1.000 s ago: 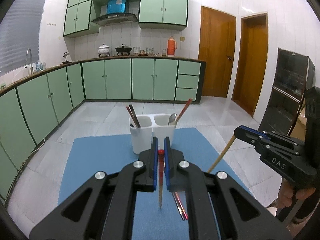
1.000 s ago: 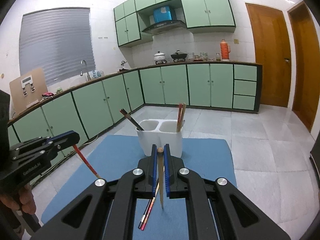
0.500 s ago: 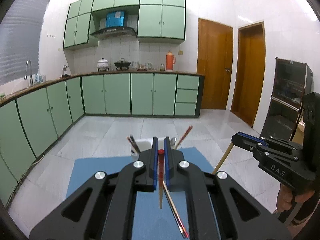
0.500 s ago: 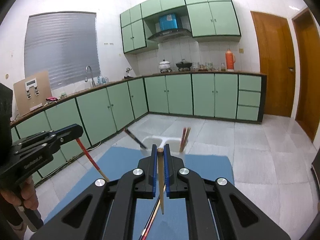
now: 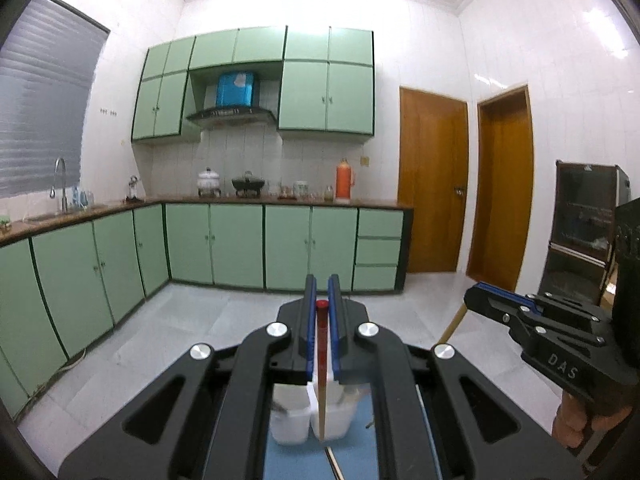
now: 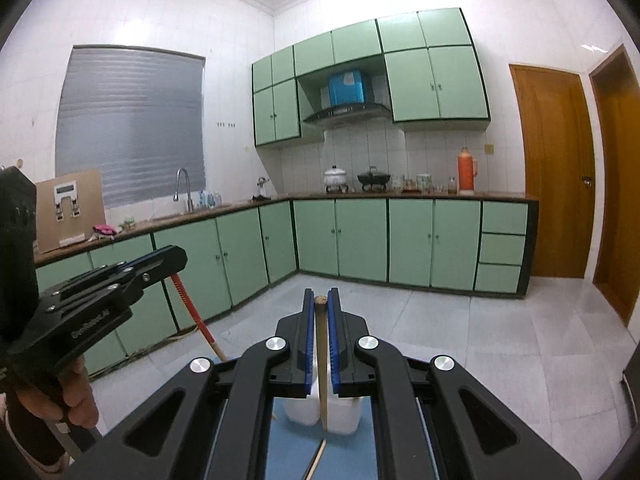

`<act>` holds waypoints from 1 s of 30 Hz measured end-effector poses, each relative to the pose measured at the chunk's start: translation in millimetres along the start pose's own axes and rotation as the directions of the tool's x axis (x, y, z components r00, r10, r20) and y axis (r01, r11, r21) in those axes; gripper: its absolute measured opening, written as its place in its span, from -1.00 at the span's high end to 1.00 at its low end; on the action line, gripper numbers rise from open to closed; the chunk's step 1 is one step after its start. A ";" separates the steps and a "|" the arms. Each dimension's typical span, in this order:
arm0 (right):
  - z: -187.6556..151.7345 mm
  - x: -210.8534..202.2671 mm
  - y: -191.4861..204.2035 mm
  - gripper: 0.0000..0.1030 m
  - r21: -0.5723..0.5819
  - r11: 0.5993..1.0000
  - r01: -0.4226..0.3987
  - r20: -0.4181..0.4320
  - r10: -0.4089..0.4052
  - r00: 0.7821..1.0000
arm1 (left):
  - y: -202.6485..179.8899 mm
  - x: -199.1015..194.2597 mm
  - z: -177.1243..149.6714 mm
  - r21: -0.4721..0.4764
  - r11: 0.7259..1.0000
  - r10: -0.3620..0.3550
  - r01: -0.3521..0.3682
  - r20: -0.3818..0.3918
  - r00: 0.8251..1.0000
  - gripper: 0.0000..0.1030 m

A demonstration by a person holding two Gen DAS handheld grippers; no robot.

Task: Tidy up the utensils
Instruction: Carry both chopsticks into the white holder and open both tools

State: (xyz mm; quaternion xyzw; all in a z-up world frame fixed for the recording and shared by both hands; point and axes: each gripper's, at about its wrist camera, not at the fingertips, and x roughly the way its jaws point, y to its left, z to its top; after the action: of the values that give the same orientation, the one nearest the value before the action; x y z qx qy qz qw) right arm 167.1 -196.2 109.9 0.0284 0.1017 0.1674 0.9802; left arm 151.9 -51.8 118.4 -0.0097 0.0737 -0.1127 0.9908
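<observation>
My left gripper [image 5: 321,300] is shut on a red-topped chopstick [image 5: 321,344] that hangs point down. My right gripper [image 6: 320,300] is shut on a plain wooden chopstick [image 6: 321,360], also point down. Both are raised above the white two-compartment utensil holder [image 5: 290,420], which shows below the jaws in both views [image 6: 300,412] and is mostly hidden by the gripper bodies. The right gripper also shows in the left wrist view [image 5: 480,300], and the left gripper in the right wrist view [image 6: 176,258], each to the side at a similar height. Another chopstick [image 5: 334,464] lies on the blue mat [image 5: 280,460].
Green base cabinets [image 5: 236,248] with a countertop holding pots and an orange thermos [image 5: 345,180] run along the back and left walls. Two wooden doors [image 5: 432,188] stand at the right, and a dark cabinet [image 5: 584,216] at the far right. The floor is pale tile.
Both grippers have tilted and lifted upward with their chopsticks. The holder and mat have dropped from mid-frame to the bottom of both views, behind the gripper bodies.
</observation>
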 end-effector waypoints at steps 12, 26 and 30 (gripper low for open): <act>6.8 87.5 -21.8 0.88 0.016 1.000 0.019 -0.033 -0.018 0.999 | 9.4 87.1 5.8 0.003 0.999 0.039 -0.039 0.023 0.999 0.91; -47.7 147.8 -25.5 0.88 0.026 1.000 0.016 -0.159 -0.011 0.987 | 34.8 156.9 -57.9 -0.001 0.999 0.044 -0.044 -0.147 0.988 0.91; -59.8 153.9 -26.7 0.88 0.037 0.999 0.009 -0.187 -0.002 0.982 | 42.4 164.1 -69.7 -0.006 0.999 0.047 -0.049 -0.181 0.982 0.90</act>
State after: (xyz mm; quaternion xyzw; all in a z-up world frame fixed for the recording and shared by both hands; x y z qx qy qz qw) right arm 305.3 -168.6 19.9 0.0307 0.1966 0.1645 0.9661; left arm 309.1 -47.6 24.3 -0.0028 0.1641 -0.0889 0.9824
